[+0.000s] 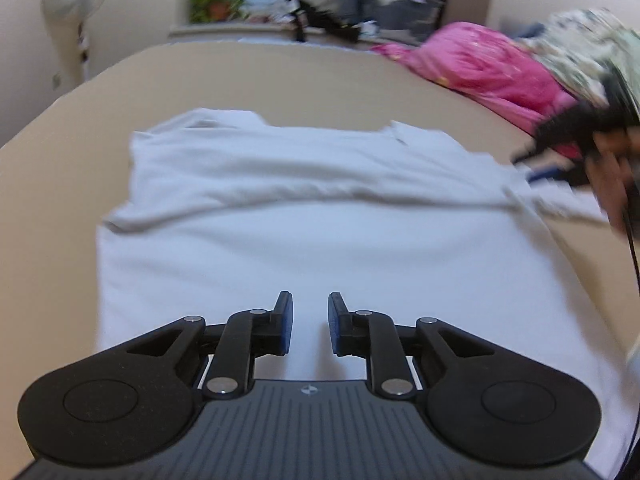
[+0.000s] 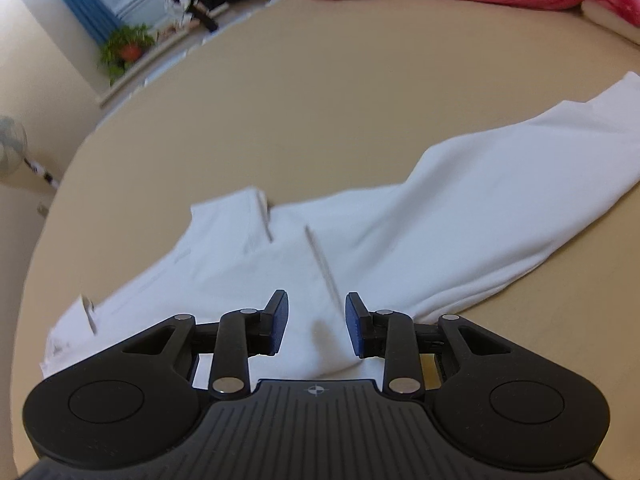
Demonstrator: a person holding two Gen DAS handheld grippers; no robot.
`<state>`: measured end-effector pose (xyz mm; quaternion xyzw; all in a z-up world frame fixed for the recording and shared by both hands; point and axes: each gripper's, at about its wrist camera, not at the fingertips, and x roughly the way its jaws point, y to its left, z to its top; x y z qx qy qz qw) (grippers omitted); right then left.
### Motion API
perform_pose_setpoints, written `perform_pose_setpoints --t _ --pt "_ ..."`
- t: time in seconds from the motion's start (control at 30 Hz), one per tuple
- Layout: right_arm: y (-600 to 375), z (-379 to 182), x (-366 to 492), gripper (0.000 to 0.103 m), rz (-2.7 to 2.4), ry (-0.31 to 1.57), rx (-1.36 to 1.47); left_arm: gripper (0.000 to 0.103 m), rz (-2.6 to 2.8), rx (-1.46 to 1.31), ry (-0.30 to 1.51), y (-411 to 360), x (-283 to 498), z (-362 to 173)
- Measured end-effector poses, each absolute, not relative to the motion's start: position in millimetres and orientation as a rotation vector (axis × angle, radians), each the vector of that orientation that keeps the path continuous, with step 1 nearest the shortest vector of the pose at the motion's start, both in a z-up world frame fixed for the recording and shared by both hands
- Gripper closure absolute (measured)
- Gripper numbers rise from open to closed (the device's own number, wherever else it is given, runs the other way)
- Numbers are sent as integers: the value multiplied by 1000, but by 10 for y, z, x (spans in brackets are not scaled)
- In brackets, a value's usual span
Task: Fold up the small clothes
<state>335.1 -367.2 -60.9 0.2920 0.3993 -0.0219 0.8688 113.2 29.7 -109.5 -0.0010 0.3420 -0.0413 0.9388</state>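
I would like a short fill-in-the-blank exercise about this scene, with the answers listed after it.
1. The white cotton shirt lies on a ___ bed sheet.
2. Behind it sits a crumpled ___ quilt.
3. Both the left tongs and the right tongs are open and hold ___.
4. The potted green plant stands on the window ___.

Answers: beige; pink; nothing; sill

The shirt [image 1: 312,216] is plain white on a tan sheet [image 1: 280,80]. At two o'clock from it lies a bright pink quilt [image 1: 480,68] with small yellow specks, and beyond that a cloth [image 1: 584,48] in cream with a dark green print, perhaps floral, though it is blurred. At eleven o'clock, blue curtains [image 2: 94,4] hang above a green plant [image 2: 126,46] in an orange pot; both grippers are black with blue pads [image 2: 280,324].
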Motion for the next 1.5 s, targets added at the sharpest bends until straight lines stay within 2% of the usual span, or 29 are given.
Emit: perform_pose_setpoints --t 0.1,0.37,0.63,0.87,1.13,1.33,1.37,1.47,1.5 --pt "-3861 -561 3270 70 -58 812 640 82 -37 30 637 39 1002 -1326" --pt "-4687 -597 3021 70 -128 707 690 81 87 143 625 -193 555 -1335" --pt "-5780 -1085 2801 70 -311 668 849 76 117 83 714 -204 460 -1186" --pt "-6497 -1621 2688 68 -461 616 1028 75 77 91 722 -158 389 -1207" --pt "-6784 -1852 2814 66 -438 498 1152 75 86 112 718 -171 335 -1210" --pt "-6771 -1810 2873 69 -495 468 1106 75 66 99 705 -121 312 -1232" --pt "-6747 -1788 2886 70 -507 468 1084 75 62 95 700 -107 308 -1241" --pt "-6668 -1684 2889 97 -557 443 1017 75 51 77 692 -58 304 -1256" --pt "-6644 -1638 2886 99 -568 428 1002 75 47 71 692 -35 317 -1259"
